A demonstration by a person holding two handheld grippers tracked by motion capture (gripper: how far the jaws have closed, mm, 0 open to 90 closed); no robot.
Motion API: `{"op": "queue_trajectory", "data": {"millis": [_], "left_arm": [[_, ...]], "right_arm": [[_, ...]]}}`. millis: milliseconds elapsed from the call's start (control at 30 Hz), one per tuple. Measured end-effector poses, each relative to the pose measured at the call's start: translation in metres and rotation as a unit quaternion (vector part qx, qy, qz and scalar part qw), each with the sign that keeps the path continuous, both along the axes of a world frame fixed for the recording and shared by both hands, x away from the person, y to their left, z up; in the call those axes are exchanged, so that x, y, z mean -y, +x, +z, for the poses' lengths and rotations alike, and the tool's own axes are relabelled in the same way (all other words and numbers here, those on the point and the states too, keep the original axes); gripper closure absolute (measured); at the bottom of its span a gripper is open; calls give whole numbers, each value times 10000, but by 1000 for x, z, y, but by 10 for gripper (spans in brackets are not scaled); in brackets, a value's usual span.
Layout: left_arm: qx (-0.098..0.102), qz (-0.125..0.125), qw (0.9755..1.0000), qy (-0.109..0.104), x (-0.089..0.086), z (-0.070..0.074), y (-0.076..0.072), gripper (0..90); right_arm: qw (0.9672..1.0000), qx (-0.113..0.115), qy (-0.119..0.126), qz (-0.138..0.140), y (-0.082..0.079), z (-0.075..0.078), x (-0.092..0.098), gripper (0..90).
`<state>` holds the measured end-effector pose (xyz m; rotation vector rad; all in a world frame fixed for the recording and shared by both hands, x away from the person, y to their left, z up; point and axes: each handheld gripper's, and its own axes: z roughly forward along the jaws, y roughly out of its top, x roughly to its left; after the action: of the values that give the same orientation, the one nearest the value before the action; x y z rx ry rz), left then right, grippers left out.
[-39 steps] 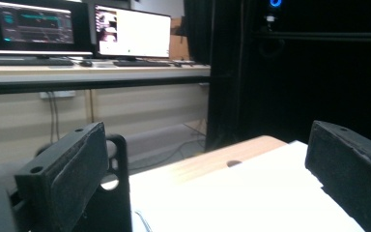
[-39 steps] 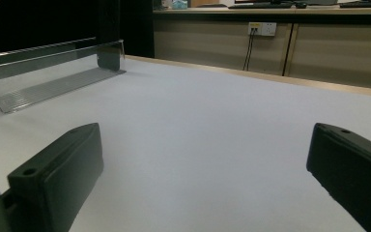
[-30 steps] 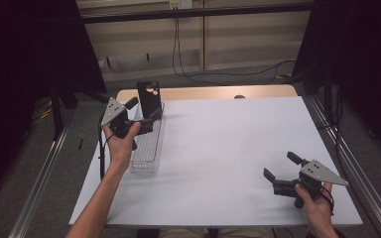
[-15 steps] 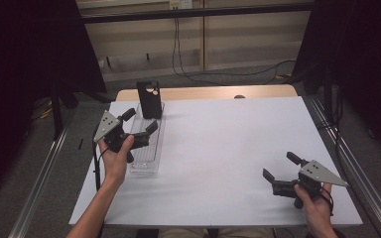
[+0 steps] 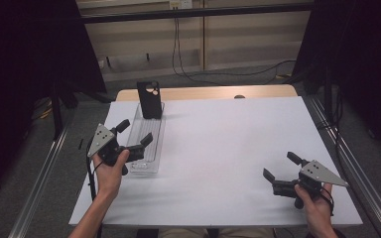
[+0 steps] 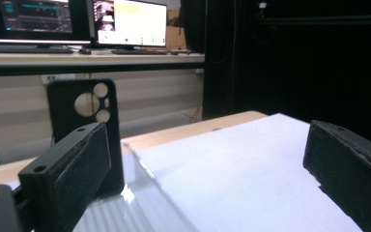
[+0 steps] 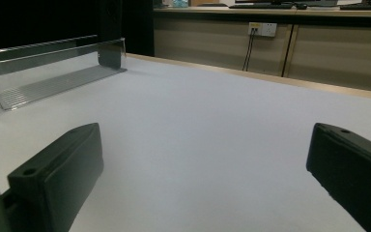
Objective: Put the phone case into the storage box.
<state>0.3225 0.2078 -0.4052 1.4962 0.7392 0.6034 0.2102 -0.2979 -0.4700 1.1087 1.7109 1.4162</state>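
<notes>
Two grippers, both with jaws wide, holding nothing. Left gripper (image 5: pixel 135 135) over near end of clear tray (image 5: pixel 146 148); black phone case (image 5: pixel 150 100) stands upright at tray's far end, ahead of jaws. Right gripper (image 5: pixel 282 167) low over white table cover (image 5: pixel 228 144), well apart from tray.

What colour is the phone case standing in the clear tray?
The phone case is black, clearest in the left gripper view.

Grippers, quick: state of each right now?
Left tool: open, holding nothing, over the clear tray near the black phone case.
Right tool: open, holding nothing, above the white table.
</notes>
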Motion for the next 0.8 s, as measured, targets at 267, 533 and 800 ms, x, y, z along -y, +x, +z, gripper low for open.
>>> {"op": "queue_trajectory", "data": {"millis": [267, 533, 800], "left_arm": [[-160, 145, 9998, -9, -16, -11, -18, 28], [-280, 340, 9990, 68, -32, -25, -34, 29], [-372, 512, 9980, 19, -35, -39, -52, 29]], "right_arm": [[10000, 8, -2, -10, 0, 0, -1, 0], [10000, -6, -25, -1, 0, 0, 0, 0], [10000, -18, -25, -2, 0, 0, -1, 0]]}}
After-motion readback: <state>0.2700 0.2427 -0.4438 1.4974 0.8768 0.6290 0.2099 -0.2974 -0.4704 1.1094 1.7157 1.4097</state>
